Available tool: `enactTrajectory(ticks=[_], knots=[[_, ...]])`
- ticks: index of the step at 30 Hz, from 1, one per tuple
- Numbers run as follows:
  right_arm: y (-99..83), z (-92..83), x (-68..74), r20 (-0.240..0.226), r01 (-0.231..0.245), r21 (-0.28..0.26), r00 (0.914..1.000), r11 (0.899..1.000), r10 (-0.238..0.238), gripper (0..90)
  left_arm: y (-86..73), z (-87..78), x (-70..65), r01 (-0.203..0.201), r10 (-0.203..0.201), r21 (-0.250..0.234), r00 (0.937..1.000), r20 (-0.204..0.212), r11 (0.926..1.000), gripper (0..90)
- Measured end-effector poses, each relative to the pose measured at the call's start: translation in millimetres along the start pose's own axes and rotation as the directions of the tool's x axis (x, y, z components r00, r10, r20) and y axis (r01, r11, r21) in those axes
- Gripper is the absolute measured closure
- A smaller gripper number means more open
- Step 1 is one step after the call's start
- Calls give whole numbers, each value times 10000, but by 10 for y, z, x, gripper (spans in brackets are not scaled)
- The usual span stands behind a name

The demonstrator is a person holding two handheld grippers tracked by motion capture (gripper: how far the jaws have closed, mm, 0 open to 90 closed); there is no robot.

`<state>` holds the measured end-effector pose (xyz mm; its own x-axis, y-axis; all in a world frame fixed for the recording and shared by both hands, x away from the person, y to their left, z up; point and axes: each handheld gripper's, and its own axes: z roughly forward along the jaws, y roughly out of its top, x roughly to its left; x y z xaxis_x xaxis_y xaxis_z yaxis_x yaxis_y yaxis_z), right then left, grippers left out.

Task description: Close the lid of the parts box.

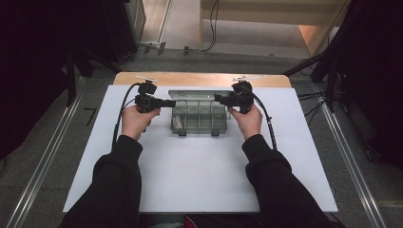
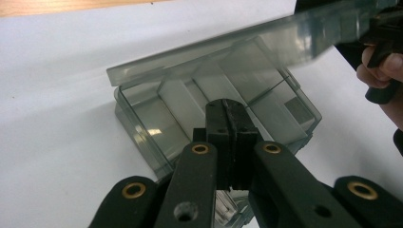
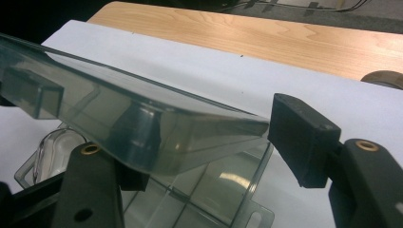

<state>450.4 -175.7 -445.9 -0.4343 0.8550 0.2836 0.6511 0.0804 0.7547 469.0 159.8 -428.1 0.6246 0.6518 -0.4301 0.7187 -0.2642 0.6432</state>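
A smoky clear compartment box (image 1: 198, 118) sits at the back middle of the white sheet. Its lid (image 1: 197, 94) is raised and tilted up. The lid's end (image 3: 157, 128) lies between the pads of my right gripper (image 3: 218, 161) (image 1: 216, 98), which is shut on it from the right. My left gripper (image 2: 231, 123) (image 1: 173, 102) hovers over the box's left end (image 2: 157, 123), jaws pressed together with nothing between them. A small pale item (image 1: 177, 122) lies in the left compartment.
The white sheet (image 1: 199, 171) covers the table, and a strip of bare wood (image 1: 199, 78) shows along the far edge. Dark stands and cables (image 1: 328, 80) flank the table. Metal rails (image 1: 43, 161) run along the floor on both sides.
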Motion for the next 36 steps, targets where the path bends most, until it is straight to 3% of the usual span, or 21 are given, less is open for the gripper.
enactTrajectory(ticks=[11,14,21,27,36], knots=[[-59,-41,13,-53,54,204,10000,9998,-53,332,28,20,20,-87,87,1,9999,120,10000,900],[-80,-65,1,-318,-228,313,9992,9992,238,330,25,16,28,-162,162,11,9997,180,9999,900],[-149,-152,2,-636,-235,508,9976,9984,267,329,21,6,30,-150,148,61,9997,208,9999,900],[-218,-232,-31,-911,83,865,9958,9962,-4,329,15,-16,31,-261,255,198,9993,259,9995,900],[-280,-411,-92,-1281,185,1051,9917,9943,-49,334,-12,-86,18,-379,370,292,9989,288,9989,900]])
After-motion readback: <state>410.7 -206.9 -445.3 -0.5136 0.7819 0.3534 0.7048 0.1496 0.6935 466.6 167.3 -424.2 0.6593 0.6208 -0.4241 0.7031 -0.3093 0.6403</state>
